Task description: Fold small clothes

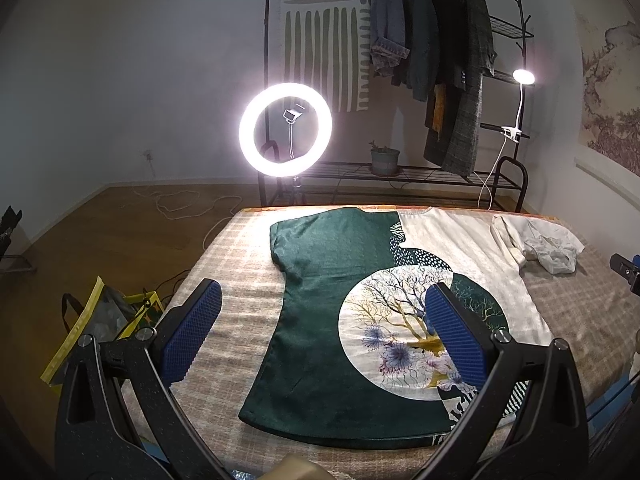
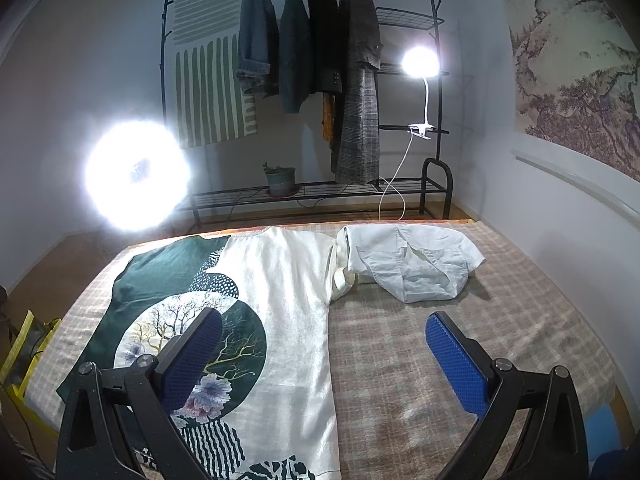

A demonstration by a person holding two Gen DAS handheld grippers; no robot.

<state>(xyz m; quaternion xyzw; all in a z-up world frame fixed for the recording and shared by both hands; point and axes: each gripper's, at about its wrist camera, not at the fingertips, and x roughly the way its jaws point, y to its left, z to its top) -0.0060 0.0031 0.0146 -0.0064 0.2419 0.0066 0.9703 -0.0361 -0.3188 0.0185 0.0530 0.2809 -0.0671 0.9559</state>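
Observation:
A green and cream shirt (image 1: 320, 320) with a round tree-and-flower print lies spread flat on the checked bedspread (image 1: 240, 264). It also shows in the right wrist view (image 2: 280, 300). A crumpled white shirt (image 2: 412, 264) lies at the far right of the bed, touching the flat shirt's sleeve; it also shows in the left wrist view (image 1: 540, 244). My left gripper (image 1: 322, 300) is open and empty above the flat shirt's near half. My right gripper (image 2: 324, 330) is open and empty above the shirt's cream right edge and the bare bedspread (image 2: 440, 360).
A lit ring light (image 1: 285, 129) stands beyond the bed's far edge, before a black clothes rack (image 1: 440, 60) with hanging coats and a clip lamp (image 1: 523, 77). A yellow-edged bag (image 1: 100, 328) sits on the wooden floor at the left of the bed.

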